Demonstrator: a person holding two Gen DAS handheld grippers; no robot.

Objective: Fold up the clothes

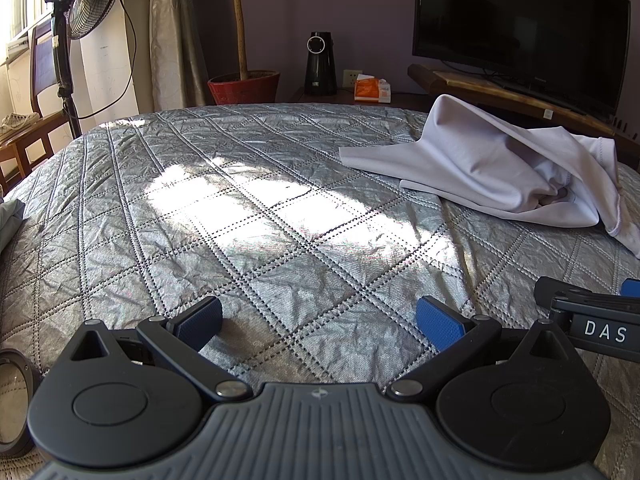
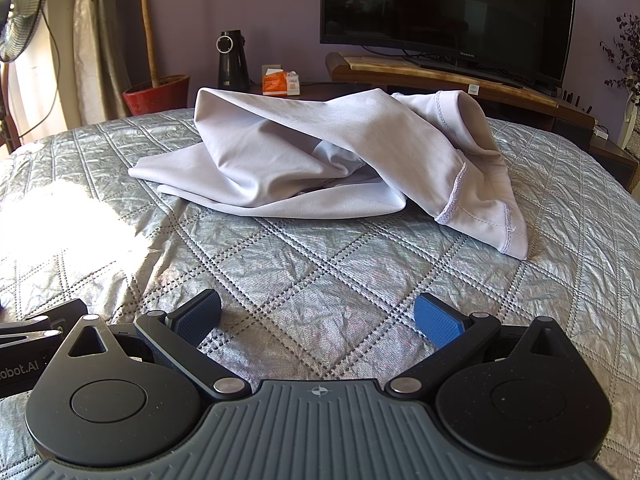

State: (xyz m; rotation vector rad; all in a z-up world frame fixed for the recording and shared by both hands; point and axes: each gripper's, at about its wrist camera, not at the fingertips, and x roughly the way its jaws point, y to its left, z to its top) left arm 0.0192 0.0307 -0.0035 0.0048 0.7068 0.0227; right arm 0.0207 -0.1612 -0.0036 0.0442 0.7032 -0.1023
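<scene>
A pale lilac garment (image 2: 320,156) lies crumpled in a heap on the silver quilted bedspread (image 2: 304,280); in the left wrist view the garment (image 1: 492,168) sits at the far right. My left gripper (image 1: 320,320) is open and empty, low over the bedspread, well short and left of the garment. My right gripper (image 2: 318,318) is open and empty, just in front of the garment. The right gripper's side also shows at the right edge of the left wrist view (image 1: 592,320).
Beyond the bed stand a TV (image 2: 448,12) on a wooden stand, a black speaker (image 2: 232,60), an orange tissue box (image 2: 280,82), a potted plant (image 2: 156,96), and a standing fan (image 1: 80,20) by a wooden chair. Another cloth (image 1: 10,220) lies at the left edge.
</scene>
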